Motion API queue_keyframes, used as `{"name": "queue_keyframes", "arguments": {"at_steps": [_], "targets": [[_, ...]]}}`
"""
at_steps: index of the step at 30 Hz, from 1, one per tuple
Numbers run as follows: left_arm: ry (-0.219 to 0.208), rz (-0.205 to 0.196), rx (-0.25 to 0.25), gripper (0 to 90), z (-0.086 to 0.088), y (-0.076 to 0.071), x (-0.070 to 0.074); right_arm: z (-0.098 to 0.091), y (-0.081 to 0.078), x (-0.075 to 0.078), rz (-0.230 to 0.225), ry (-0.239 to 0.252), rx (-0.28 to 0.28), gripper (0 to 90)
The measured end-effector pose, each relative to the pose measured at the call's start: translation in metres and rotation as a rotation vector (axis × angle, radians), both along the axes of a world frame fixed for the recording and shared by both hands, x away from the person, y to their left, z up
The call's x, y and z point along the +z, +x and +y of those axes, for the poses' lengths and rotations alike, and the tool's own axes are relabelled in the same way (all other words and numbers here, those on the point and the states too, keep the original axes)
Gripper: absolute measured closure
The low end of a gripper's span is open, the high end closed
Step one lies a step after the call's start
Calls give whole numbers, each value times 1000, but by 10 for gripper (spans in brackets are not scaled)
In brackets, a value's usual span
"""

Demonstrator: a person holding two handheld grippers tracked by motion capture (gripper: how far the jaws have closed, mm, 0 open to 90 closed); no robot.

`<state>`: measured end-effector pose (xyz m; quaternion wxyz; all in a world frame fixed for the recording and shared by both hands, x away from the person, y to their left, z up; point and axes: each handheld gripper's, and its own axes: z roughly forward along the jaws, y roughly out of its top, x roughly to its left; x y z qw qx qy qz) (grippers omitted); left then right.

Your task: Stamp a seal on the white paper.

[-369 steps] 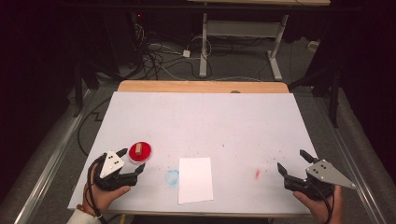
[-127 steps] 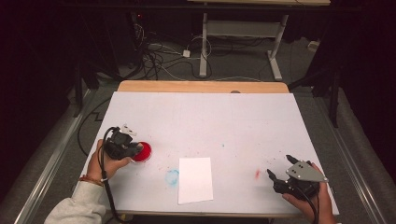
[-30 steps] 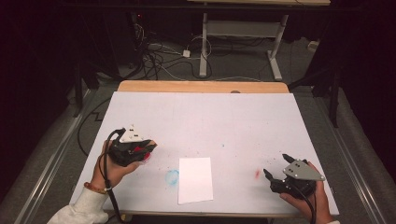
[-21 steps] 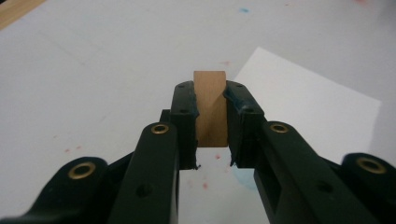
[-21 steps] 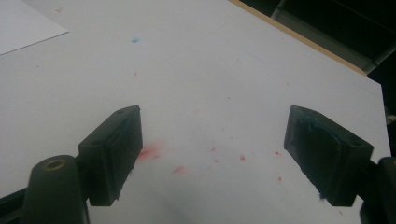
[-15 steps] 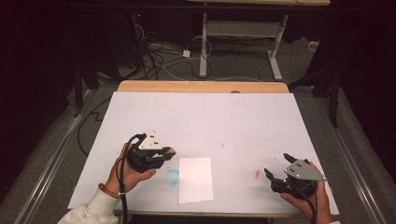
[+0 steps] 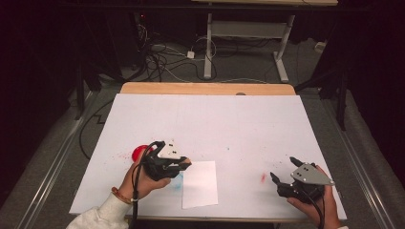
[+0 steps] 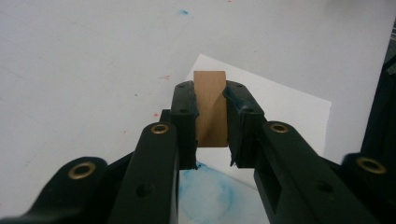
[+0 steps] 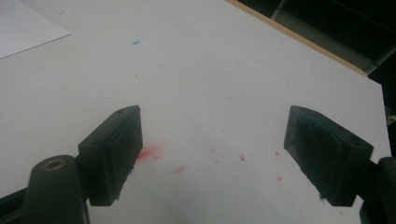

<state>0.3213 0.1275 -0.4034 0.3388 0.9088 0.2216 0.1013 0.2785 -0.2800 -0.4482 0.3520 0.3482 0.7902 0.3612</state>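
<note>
We hold the left gripper (image 7: 184,163) near the front edge of the table (image 7: 239,119), left of the middle. Its 2 jaws pinch a small wooden block (image 8: 210,108) between them, just above the left edge of the white paper (image 7: 199,183). A red dish (image 7: 139,152) sits on the table just behind our left hand. The right gripper (image 7: 282,173) rests near the front right corner, its jaws wide apart with nothing between them, above a red smudge (image 9: 148,152).
</note>
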Motion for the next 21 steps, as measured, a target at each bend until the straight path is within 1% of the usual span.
{"name": "queue_keyframes", "arguments": {"at_steps": [3,6,8,9,11,14,16,21], "targets": [[11,9,-17,738,-6,0,-4,0,0,0,-1,-11,5,198],[23,23,-33,738,-12,1,-9,0,0,0,2,-8,5,198],[44,34,-52,738,-16,3,-13,0,0,0,3,-8,5,198],[48,40,-57,739,-18,3,-15,0,0,0,4,-6,4,198],[62,49,-64,738,-21,4,-19,0,0,0,4,-5,4,198],[63,67,-74,738,-25,6,-23,0,0,-1,5,-6,4,198],[75,71,-79,738,-27,6,-26,0,0,-1,7,-6,2,198],[87,88,-85,738,-32,8,-34,0,0,-1,10,-11,4,198]]}}
